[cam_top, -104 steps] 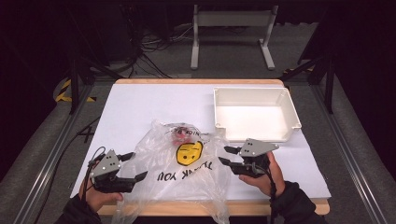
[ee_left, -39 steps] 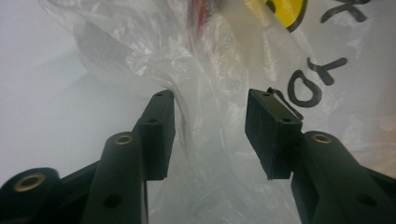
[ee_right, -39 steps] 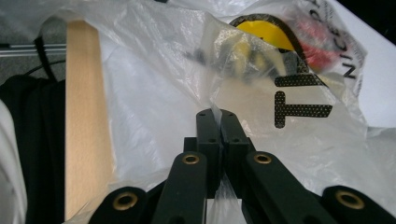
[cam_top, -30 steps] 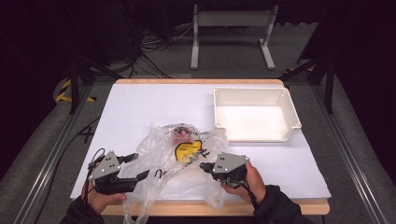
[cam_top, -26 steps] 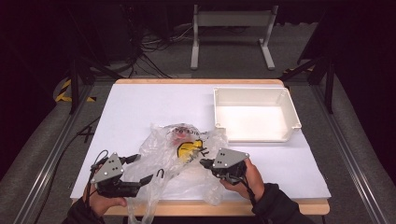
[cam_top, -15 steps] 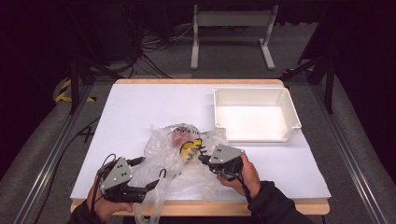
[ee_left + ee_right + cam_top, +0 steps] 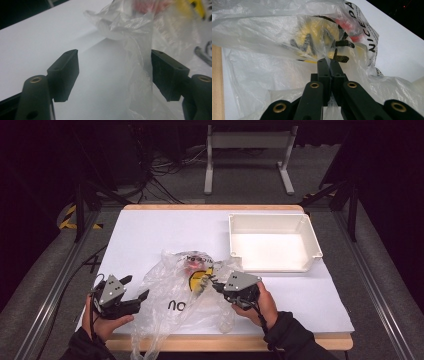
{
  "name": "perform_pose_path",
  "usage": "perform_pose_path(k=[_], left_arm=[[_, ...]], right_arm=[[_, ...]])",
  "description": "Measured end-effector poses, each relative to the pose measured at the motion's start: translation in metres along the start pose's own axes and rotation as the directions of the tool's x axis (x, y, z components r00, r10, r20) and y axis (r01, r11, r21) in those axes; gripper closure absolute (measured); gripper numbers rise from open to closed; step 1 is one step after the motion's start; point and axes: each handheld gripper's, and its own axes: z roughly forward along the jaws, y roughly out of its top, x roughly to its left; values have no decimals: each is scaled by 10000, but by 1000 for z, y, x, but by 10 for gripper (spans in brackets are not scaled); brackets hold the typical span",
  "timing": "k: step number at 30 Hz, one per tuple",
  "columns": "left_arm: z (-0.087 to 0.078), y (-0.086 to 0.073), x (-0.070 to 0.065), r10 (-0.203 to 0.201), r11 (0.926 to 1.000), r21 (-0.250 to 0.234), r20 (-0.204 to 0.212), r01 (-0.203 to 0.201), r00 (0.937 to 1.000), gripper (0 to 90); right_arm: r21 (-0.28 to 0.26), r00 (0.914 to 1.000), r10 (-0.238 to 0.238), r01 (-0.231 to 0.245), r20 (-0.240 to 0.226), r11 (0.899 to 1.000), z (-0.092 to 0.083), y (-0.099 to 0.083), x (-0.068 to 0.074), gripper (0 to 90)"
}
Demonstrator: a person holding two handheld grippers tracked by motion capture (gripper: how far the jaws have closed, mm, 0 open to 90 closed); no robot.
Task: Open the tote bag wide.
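A clear plastic bag (image 7: 172,295) with a yellow smiley face and black lettering lies crumpled at the table's near middle, something red (image 7: 192,264) inside it. My right gripper (image 7: 214,285) is shut on a fold of the bag's film (image 7: 274,32), its jaws pressed together (image 7: 329,62) just under the yellow print. My left gripper (image 7: 139,286) stands at the bag's left edge. Its jaws (image 7: 113,72) are wide apart and have just been closing a little. A strip of film (image 7: 136,75) hangs between them near the right jaw, not pinched.
A white rectangular tray (image 7: 314,240) stands at the back right of the white tabletop (image 7: 150,230). The bag's loose end hangs over the wooden front edge (image 7: 200,342). Dark floor, cables and a stand lie beyond the table.
The right gripper has carried its fold of film left and away, bunching the bag. The left gripper swung in toward the bag, then drew back left.
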Motion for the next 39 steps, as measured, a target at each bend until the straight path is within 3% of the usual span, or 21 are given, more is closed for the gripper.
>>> perform_pose_path(k=[2, 4, 7, 11, 14, 18, 21, 25, 26, 28, 29, 30, 31, 33, 34, 36, 38, 39], left_arm=[[-6, 4, -3, 187, 9994, -283, 3, -187, 9998, 268], [-11, 8, -6, 266, 9975, -661, 263, -248, 9993, 268], [-14, 12, -13, 511, 9952, -858, 554, -462, 9972, 268], [-18, 19, -26, 817, 9914, -1104, 994, -706, 9917, 268], [-20, 25, -39, 1209, 9869, -1235, 1375, -1041, 9831, 269], [-13, 27, -55, 1400, 9874, -1073, 2496, -1163, 9582, 265], [-3, 25, -66, 1683, 9857, -640, 3336, -1558, 9276, 231], [7, 23, -79, 1806, 9826, -338, 4042, -1827, 8966, 193], [10, 21, -82, 1784, 9822, -216, 4178, -1866, 8908, 183], [16, 19, -87, 1842, 9776, 171, 4143, -2099, 8913, 164], [20, 17, -88, 1825, 9760, 309, 4247, -2157, 8867, 158], [23, 15, -90, 1843, 9734, 496, 4101, -2236, 8932, 158], [27, 14, -92, 1898, 9686, 778, 3819, -2362, 9045, 163], [32, 11, -93, 2058, 9587, 1145, 3526, -2604, 9129, 167], [35, 10, -93, 2112, 9529, 1458, 3105, -2660, 9268, 185], [37, 8, -91, 2403, 9427, 1735, 2399, -2851, 9406, 211], [38, 7, -84, 2518, 9383, 1981, 1699, -2834, 9527, 265], [36, 7, -80, 2468, 9408, 2003, 1479, -2733, 9577, 271]], right_arm=[[21, 10000, 6, -6, -11, 10000, 0, 0, -1, 896], [58, 10000, 51, -51, -53, 10000, 1, -1, -2, 896], [84, 9999, 61, -60, -84, 9999, 1, -1, -2, 896], [120, 9999, 46, -45, -109, 9999, 2, -1, -2, 895], [141, 9999, 75, -73, -130, 9999, 3, -2, -3, 896], [197, 9999, 72, -70, -118, 9998, 3, -2, -3, 895], [233, 9999, 54, -51, -141, 9997, 4, -2, -3, 895], [234, 9999, 70, -68, -95, 9997, 4, -3, -4, 895], [239, 9999, 80, -78, -104, 9997, 4, -3, -4, 895], [241, 9999, 91, -89, -65, 9997, 3, -3, -4, 895], [231, 9999, 89, -88, -50, 9997, 3, -3, -5, 895], [213, 9999, 97, -97, -29, 9997, 3, -3, -5, 895], [209, 9999, 107, -107, -34, 9997, 3, -3, -5, 895], [198, 9999, 106, -106, -21, 9997, 3, -3, -5, 895], [190, 9999, 101, -101, -11, 9998, 2, -3, -5, 895], [157, 9999, 105, -105, 6, 9998, 1, -3, -5, 895], [99, 9999, 140, -141, 44, 9999, -1, -3, -7, 895], [74, 9998, 162, -162, 63, 9998, -2, -3, -7, 895]])
